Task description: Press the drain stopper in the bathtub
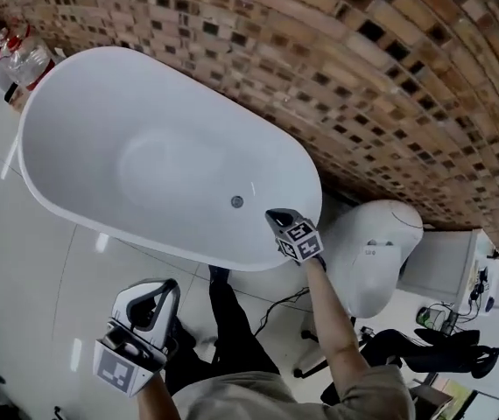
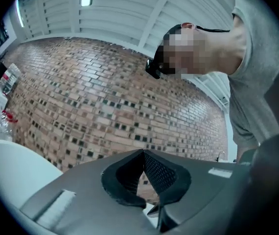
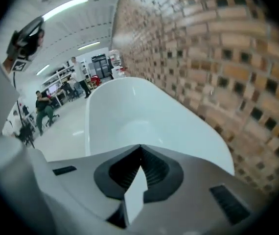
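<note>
The white oval bathtub (image 1: 101, 103) stands on a pale floor (image 1: 22, 269) against a brick wall (image 1: 363, 77), its long axis running from far left to near right. The drain stopper (image 1: 237, 201) is a small round grey disc set flat in the tub's bottom, face up, close to the near-right end. The right gripper (image 1: 276, 214) reaches over the rim at that end, tips pointing along the tub towards the far left. Its tips are near the stopper but apart from it. In the right gripper view its jaws are pressed together at the tips with nothing between them, and the tub's basin lies ahead. The left gripper (image 1: 167, 285) is held low and near, over the floor, well apart from the tub. In its own view its jaws also meet at the tips, empty, and aim up at the wall. A rounded white fixture (image 1: 372, 252) stands just right of the tub.
</note>
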A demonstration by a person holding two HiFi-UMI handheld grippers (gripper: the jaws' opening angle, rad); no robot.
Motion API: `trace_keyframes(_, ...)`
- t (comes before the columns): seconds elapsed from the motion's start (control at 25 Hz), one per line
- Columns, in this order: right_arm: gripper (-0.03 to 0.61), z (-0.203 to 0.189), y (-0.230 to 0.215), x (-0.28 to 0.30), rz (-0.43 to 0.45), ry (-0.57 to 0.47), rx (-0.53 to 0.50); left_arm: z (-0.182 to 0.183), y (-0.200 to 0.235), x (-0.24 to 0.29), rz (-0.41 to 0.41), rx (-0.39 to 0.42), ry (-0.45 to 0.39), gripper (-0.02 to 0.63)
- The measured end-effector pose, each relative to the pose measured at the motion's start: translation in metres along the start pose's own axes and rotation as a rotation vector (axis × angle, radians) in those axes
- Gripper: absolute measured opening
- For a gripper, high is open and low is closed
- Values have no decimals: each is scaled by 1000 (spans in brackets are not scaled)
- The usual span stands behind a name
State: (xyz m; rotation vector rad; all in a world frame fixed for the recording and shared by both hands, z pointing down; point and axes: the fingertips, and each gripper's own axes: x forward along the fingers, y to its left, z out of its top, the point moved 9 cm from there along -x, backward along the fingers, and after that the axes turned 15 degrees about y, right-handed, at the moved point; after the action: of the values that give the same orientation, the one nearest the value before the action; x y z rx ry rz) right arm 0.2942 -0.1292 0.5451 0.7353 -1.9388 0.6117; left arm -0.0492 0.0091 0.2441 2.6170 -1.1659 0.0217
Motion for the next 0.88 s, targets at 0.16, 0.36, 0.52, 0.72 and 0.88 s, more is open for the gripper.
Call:
trace_keyframes(0.16,14,-35,-42,137,138,78,215,-78,36,29,68,-125,84,-6)
trace_keyframes(0.36,14,-99,-80,294,201,174,458,-195,74,60,127,-196,158,-6)
trace_keyframes(0.52,14,-136,-112,380,148,200,581,-263,96,70,174,-268,124,-6)
trace_keyframes(0.72,15,-171,-125,464,42,282,521,-325,119,60,222,-314,109,-6)
trace_keyframes(0.88,17,-181,-131,499,9,253,555,-349,127,65,236,-336,122,-6)
